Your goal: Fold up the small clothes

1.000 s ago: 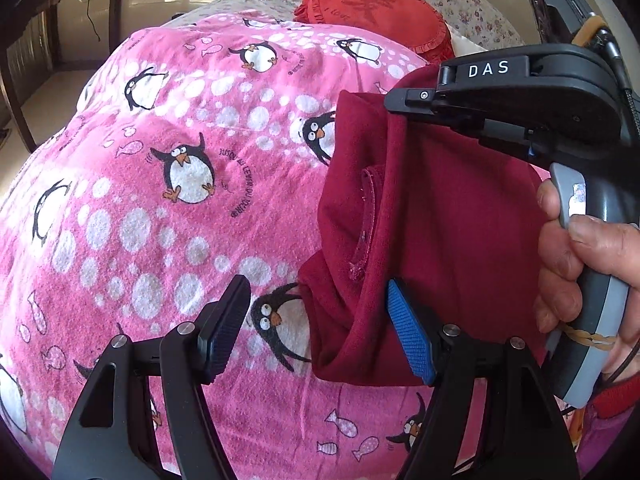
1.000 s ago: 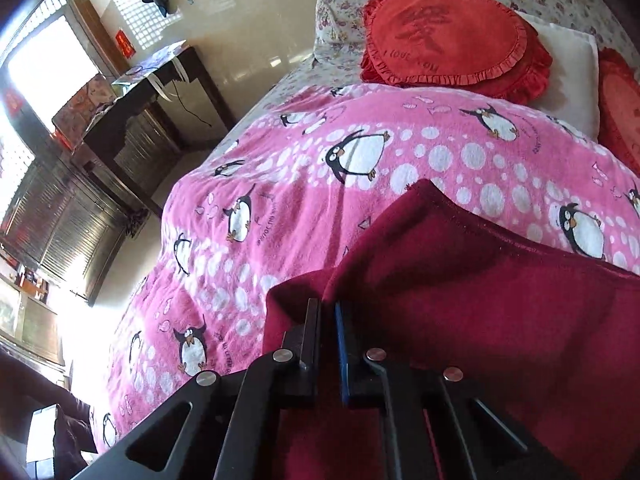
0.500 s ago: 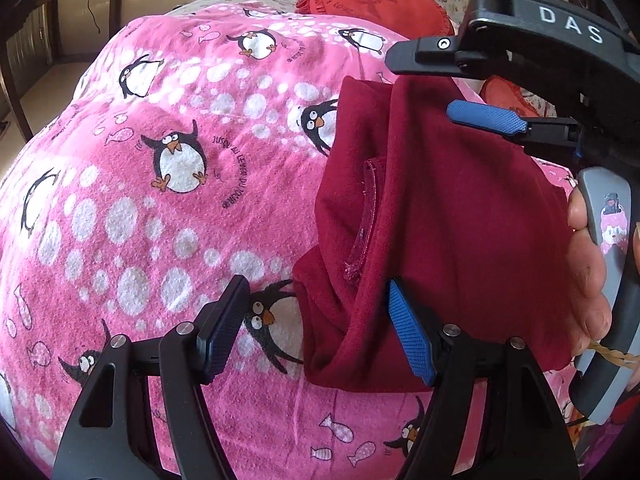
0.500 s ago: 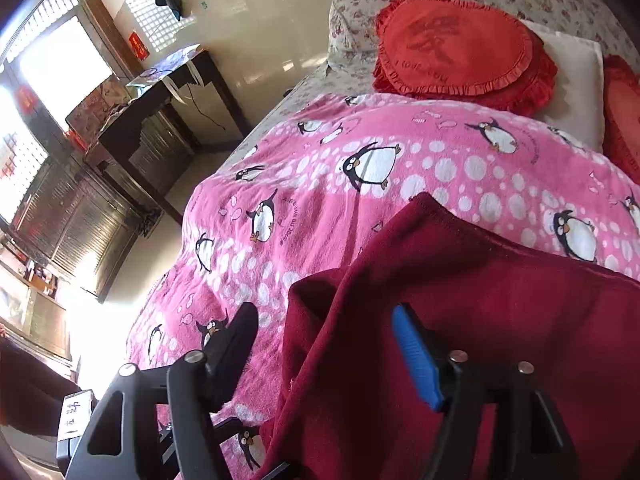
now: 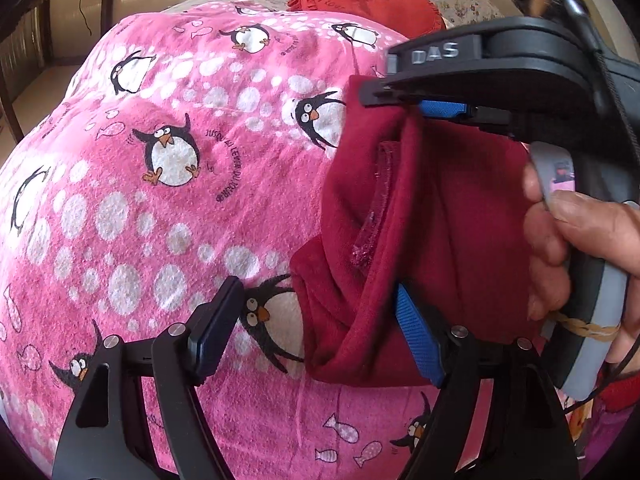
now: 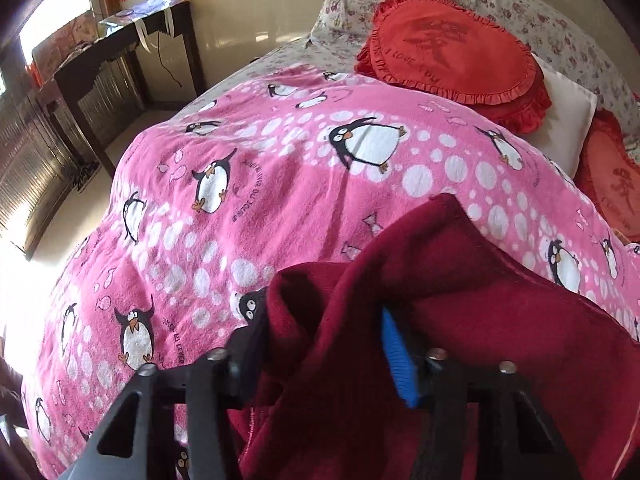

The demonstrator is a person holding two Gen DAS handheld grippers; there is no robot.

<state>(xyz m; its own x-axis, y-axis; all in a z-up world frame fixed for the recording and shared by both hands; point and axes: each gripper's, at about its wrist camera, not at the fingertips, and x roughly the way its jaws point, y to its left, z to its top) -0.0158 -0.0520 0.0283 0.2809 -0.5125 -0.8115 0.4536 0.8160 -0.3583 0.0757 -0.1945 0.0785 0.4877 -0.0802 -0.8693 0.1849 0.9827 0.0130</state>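
Observation:
A dark red garment [image 5: 440, 232] lies folded over on the pink penguin blanket [image 5: 160, 200]. My left gripper [image 5: 316, 328] is open at the garment's near corner, its blue-padded finger [image 5: 416, 340] against the cloth and the other over the blanket. My right gripper [image 5: 404, 100] shows in the left wrist view at the garment's far edge, held by a hand [image 5: 560, 248]. In the right wrist view the right gripper [image 6: 320, 340] is open with a fold of the garment [image 6: 460, 320] lying between its fingers.
Red ruffled cushions [image 6: 452, 48] and a white pillow [image 6: 568, 112] lie at the head of the bed. A dark wooden table [image 6: 120, 52] stands by the wall to the left, beyond the bed's edge. The blanket stretches left of the garment.
My right gripper was shut on the garment's edge, then opened and let it go. It now sits lower at the far edge. My left gripper stayed open in place.

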